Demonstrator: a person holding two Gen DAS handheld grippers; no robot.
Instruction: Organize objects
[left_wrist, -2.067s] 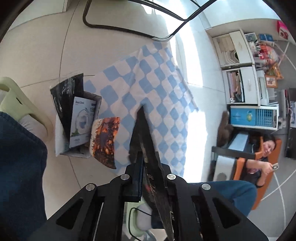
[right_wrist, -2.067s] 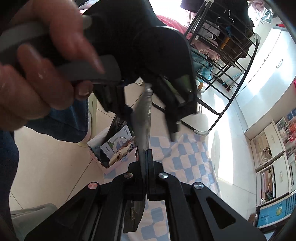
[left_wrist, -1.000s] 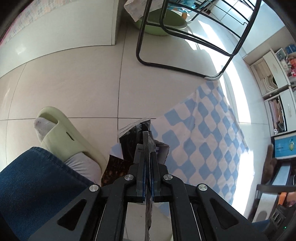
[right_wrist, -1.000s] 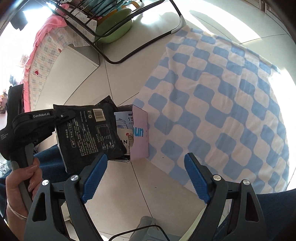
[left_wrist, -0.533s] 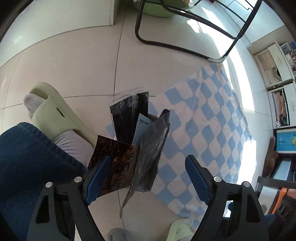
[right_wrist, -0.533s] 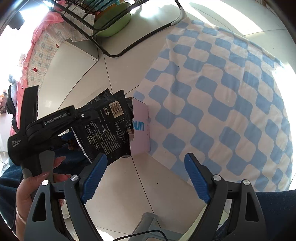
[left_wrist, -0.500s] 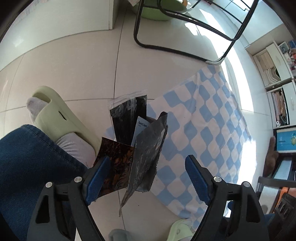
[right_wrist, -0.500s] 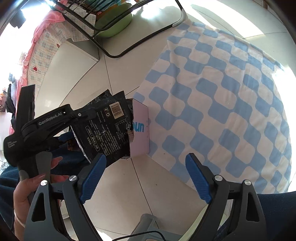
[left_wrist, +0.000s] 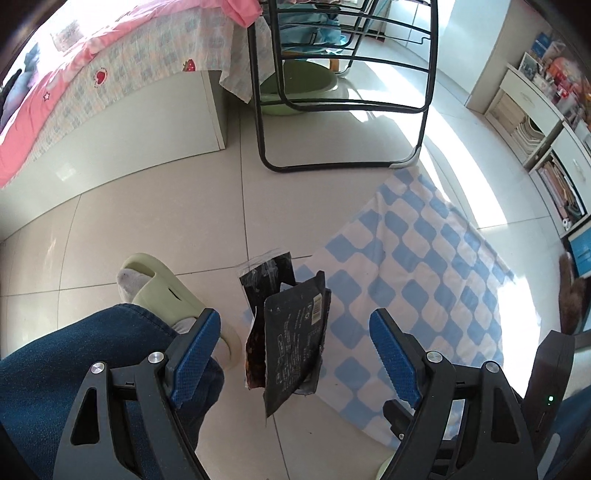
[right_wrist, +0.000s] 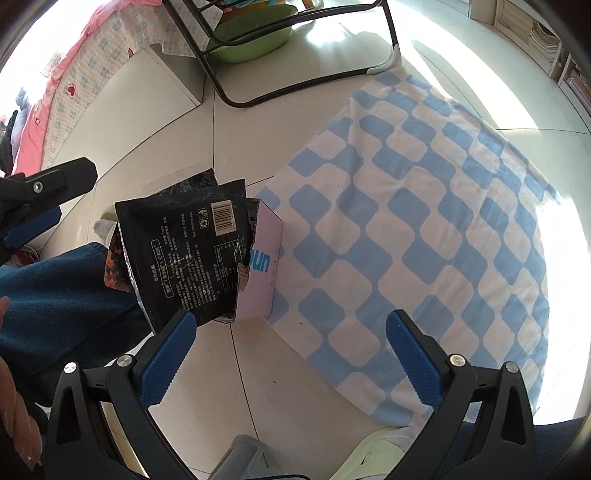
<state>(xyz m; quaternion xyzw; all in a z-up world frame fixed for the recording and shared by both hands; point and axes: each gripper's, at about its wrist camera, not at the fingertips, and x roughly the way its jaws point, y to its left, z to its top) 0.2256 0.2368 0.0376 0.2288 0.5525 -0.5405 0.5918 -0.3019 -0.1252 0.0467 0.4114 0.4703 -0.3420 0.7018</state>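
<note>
Taking the small pale cardboard box (right_wrist: 264, 266) with blue lettering as the landmark, the scene reads from its left. Furthest left of the box lies a leg in dark blue denim (left_wrist: 74, 369), ending in a grey sock inside a pale green rubber slipper (left_wrist: 162, 291) on the glossy cream floor tiles (left_wrist: 147, 206). The left gripper (left_wrist: 295, 350) hangs above the box with its ribbed blue pads well apart, nothing between them touching either pad. Standing in the box are flat, crinkled packets, packed on edge with their long axes running up out of the open top: a clear-edged glossy black sachet (left_wrist: 267, 275) at the far side, an orange-and-brown printed packet (left_wrist: 255, 350) on the left, and in front a matte black foil pouch (right_wrist: 184, 258) with white print and a barcode near its upper corner. That pouch leans leftward over the box rim, its torn lower edge down inside. The right gripper (right_wrist: 291, 358) hovers just near of the box, its jaws having just been opening and now spread wide, with only bare tile between them. The box sits on the left corner of a soft blue-and-white checked cloth (right_wrist: 424, 229), which spreads rightward across the floor. Beyond the box stands a black tubular metal rack (left_wrist: 343, 110).
</note>
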